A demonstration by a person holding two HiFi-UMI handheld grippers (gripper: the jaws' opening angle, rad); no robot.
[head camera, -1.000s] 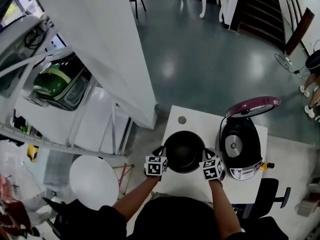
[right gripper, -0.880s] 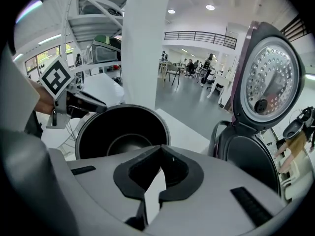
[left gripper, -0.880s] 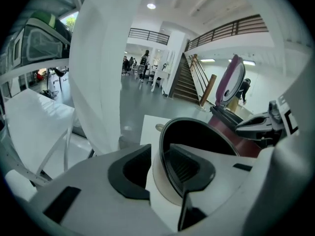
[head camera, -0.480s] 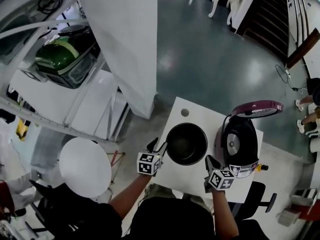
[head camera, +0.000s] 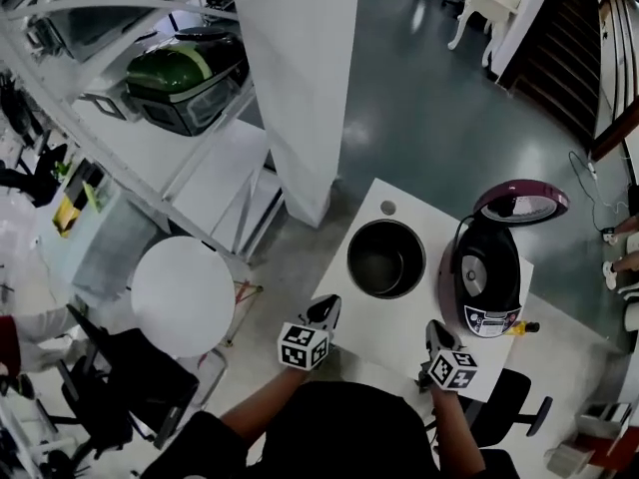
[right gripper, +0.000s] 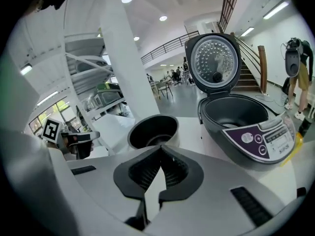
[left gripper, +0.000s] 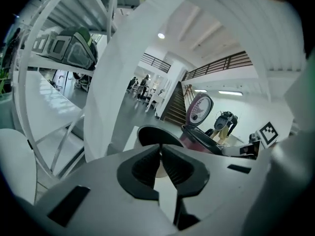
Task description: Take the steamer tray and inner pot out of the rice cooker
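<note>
The dark inner pot (head camera: 385, 258) stands by itself on the white table (head camera: 399, 332), left of the rice cooker (head camera: 488, 279), whose purple lid (head camera: 522, 202) is up. In the right gripper view the pot (right gripper: 153, 130) sits left of the open, hollow cooker (right gripper: 241, 122); in the left gripper view the pot (left gripper: 157, 136) shows beyond the jaws. No steamer tray is in view. My left gripper (head camera: 325, 311) hangs off the table's near left edge, jaws together, nothing held. My right gripper (head camera: 437, 335) is over the near edge, shut and empty too.
A white pillar (head camera: 305, 78) rises left of the table. White shelving (head camera: 150, 98) holds a green and black appliance (head camera: 185, 73). A round white stool (head camera: 183, 294) and a black chair (head camera: 130, 387) stand at left. A small hole (head camera: 387, 208) marks the table's far corner.
Both grippers let go of the inner pot's rim and drew back toward me off the table's near edge. The pot stays on the table. The view swung left.
</note>
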